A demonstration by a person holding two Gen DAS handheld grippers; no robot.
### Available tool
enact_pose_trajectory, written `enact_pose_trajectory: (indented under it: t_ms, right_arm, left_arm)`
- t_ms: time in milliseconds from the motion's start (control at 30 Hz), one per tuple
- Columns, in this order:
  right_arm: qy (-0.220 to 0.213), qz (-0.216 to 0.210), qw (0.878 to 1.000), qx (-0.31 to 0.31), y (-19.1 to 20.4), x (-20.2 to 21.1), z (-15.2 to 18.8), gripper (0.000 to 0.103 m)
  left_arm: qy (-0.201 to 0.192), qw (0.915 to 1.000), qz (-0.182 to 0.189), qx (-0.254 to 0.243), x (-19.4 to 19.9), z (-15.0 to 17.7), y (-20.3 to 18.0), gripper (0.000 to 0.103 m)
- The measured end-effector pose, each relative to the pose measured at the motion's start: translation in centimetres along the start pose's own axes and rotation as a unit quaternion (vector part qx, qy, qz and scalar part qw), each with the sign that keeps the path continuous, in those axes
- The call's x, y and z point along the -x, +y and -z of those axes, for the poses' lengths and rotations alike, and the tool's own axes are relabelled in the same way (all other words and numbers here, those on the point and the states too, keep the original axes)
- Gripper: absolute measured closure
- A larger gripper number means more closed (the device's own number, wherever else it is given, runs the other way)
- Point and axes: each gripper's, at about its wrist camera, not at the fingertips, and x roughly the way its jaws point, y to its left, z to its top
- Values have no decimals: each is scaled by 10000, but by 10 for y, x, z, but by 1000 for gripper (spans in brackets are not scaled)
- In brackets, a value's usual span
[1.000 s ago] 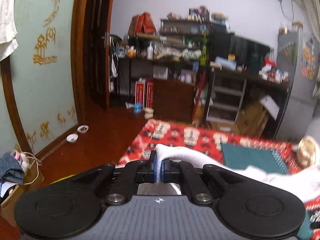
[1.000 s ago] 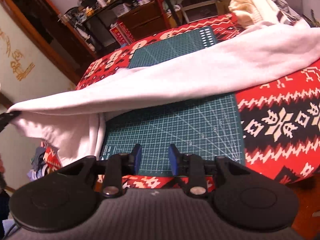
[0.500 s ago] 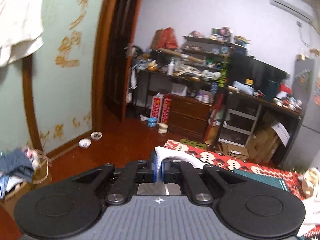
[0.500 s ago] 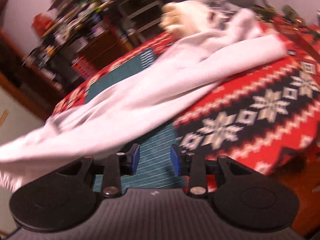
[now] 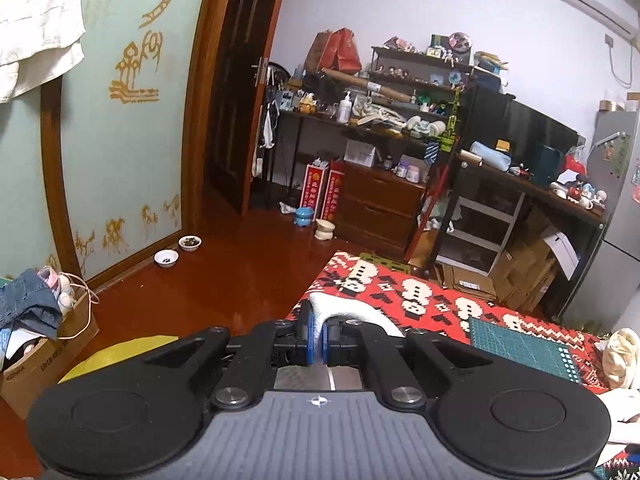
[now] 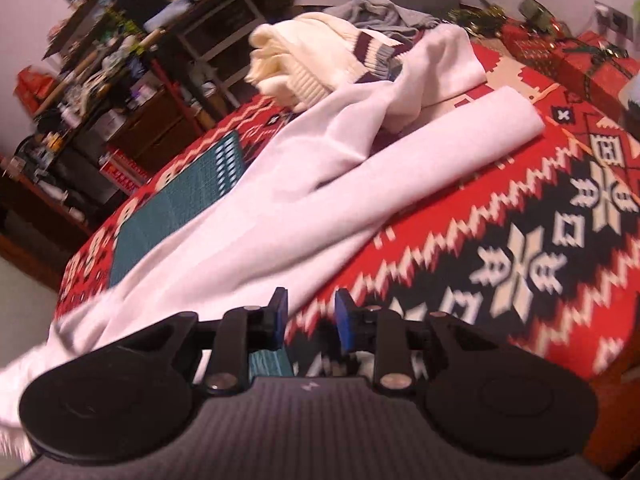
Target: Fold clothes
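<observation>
The left gripper (image 5: 316, 338) is pressed tight on an edge of the long white soft fabric garment (image 6: 304, 216), holding it raised off the near corner of the table. The rest of the garment trails diagonally across the red, black and white patterned tablecloth (image 6: 520, 240) and the green gridded cutting mat (image 6: 176, 216), toward a cream knitted sweater (image 6: 304, 56) at the far end. The right gripper (image 6: 310, 316) has its jaws closing, with nothing between them, just beside the garment's lower edge. Judged step: securing a second hold before spreading. The next move calls for pinching that edge.
</observation>
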Motion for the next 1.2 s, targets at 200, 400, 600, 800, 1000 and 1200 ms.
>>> enact_pose_trajectory:
  t_ms: [200, 400, 600, 800, 1000, 1200]
  right_arm:
    - [218, 492, 9985, 51, 11, -44, -18, 83]
    - [75, 488, 9988, -40, 13, -41, -22, 102]
    - [-726, 27, 9970, -263, 6, 32, -42, 102]
    - [-1768, -405, 9823, -478, 5, 131, -84, 102]
    - [-2629, -694, 9622, -176, 8, 231, -104, 102]
    - [-3081, -896, 9471, -95, 1, 307, -95, 102]
  left_arm:
    - [79, 10000, -53, 31, -5, 2, 5, 99]
    - [27, 10000, -7, -22, -3, -2, 3, 99]
    - [-230, 9995, 149, -133, 9, -13, -4, 99]
    - [-606, 9968, 510, -117, 29, -34, -15, 100]
    - [-1095, 9905, 812, -171, 59, -57, -32, 100]
    - [-1351, 9855, 1008, -181, 86, -65, -35, 100]
